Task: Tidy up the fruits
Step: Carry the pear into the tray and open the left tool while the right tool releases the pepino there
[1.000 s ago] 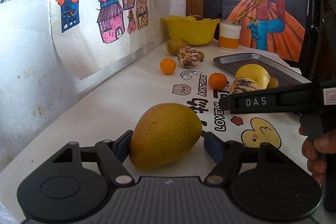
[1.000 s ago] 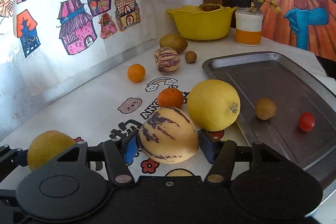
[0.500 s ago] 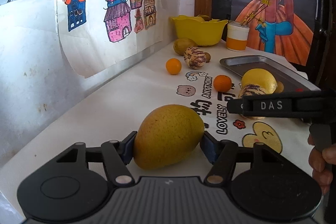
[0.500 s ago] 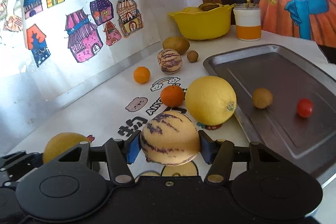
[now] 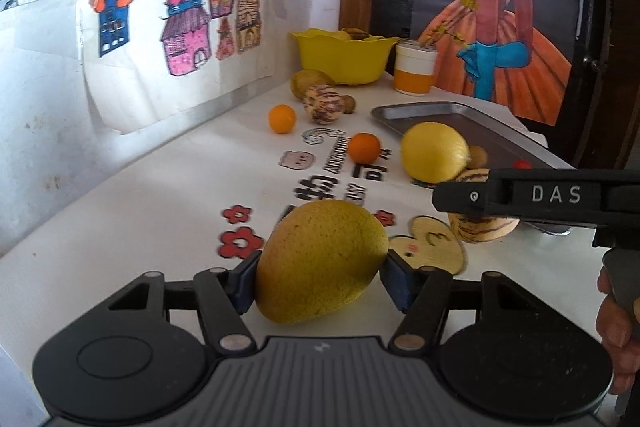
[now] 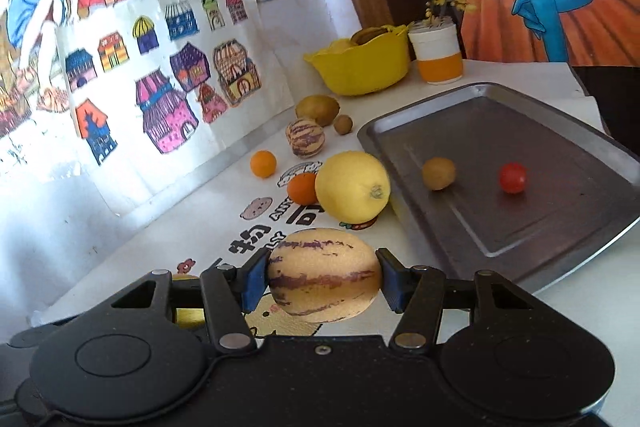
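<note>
Left wrist view: our left tongs (image 5: 322,277) pinch a yellow-green speckled mango (image 5: 322,261) between blue pads, the fruit raised just above the white printed tabletop (image 5: 160,195). Right wrist view: our right tongs (image 6: 324,279) clamp a cream, purple-striped oval melon (image 6: 324,273) the same way, just in front of a large yellow lemon (image 6: 352,186) and a small orange tangerine (image 6: 302,188). Beside the lemon lies a grey metal tray (image 6: 540,211) holding a small brown round fruit (image 6: 439,173) and a red cherry tomato (image 6: 512,178), set apart from each other. Farther back on the tabletop sit a second tangerine (image 6: 263,164), a second striped melon (image 6: 305,137), a brownish-green fruit (image 6: 317,109) and a yellow scalloped plastic bowl (image 6: 360,65) next to a white-and-orange cup (image 6: 437,57).
</note>
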The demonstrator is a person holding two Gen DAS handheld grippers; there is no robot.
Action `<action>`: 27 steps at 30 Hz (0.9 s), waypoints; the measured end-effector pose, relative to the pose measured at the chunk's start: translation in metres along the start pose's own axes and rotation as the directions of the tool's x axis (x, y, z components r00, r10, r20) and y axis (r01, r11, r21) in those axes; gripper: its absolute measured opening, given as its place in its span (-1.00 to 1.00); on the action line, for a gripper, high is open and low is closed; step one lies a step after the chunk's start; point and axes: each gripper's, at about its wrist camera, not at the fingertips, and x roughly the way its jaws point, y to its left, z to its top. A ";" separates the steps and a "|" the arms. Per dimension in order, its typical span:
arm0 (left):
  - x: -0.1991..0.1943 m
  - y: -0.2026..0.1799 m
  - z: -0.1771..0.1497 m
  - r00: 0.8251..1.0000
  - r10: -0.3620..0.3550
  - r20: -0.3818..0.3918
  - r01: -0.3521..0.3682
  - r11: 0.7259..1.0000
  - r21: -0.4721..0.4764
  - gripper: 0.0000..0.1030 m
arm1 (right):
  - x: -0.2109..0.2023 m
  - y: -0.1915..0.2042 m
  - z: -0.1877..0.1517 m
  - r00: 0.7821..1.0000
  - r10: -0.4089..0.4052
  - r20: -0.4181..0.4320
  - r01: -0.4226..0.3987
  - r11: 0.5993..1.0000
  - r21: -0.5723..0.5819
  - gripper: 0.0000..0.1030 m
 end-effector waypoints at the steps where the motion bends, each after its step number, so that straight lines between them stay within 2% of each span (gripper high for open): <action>1: -0.001 -0.004 0.000 1.000 -0.002 -0.002 0.002 1.000 0.005 0.29 | -0.005 -0.003 0.001 1.000 0.006 0.010 -0.007 1.000 0.011 0.13; 4: -0.002 -0.014 0.001 1.000 -0.011 -0.006 0.011 1.000 0.011 0.28 | -0.020 -0.015 0.004 0.999 0.006 0.053 -0.008 0.999 0.036 0.13; 9: 0.001 -0.032 0.009 0.999 -0.043 -0.009 0.043 0.999 0.019 0.26 | -0.038 -0.047 0.011 0.990 -0.067 0.122 0.054 0.993 0.104 0.13; 17: 0.018 -0.069 0.022 0.994 -0.109 -0.007 0.109 0.993 0.052 0.25 | -0.043 -0.093 0.013 0.978 -0.161 0.136 0.134 0.973 0.191 0.13; 20: 0.019 -0.074 0.028 0.989 -0.144 0.019 0.144 0.989 0.019 0.24 | -0.038 -0.101 0.014 0.978 -0.162 0.130 0.133 0.969 0.207 0.13; 22: 0.019 -0.081 0.033 0.988 -0.146 0.043 0.145 0.989 0.036 0.25 | -0.036 -0.104 0.014 0.980 -0.152 0.127 0.122 0.967 0.223 0.13; 27: 0.029 -0.098 0.049 0.983 -0.178 0.049 0.175 0.983 0.061 0.25 | -0.034 -0.114 0.015 0.981 -0.150 0.126 0.112 0.958 0.264 0.13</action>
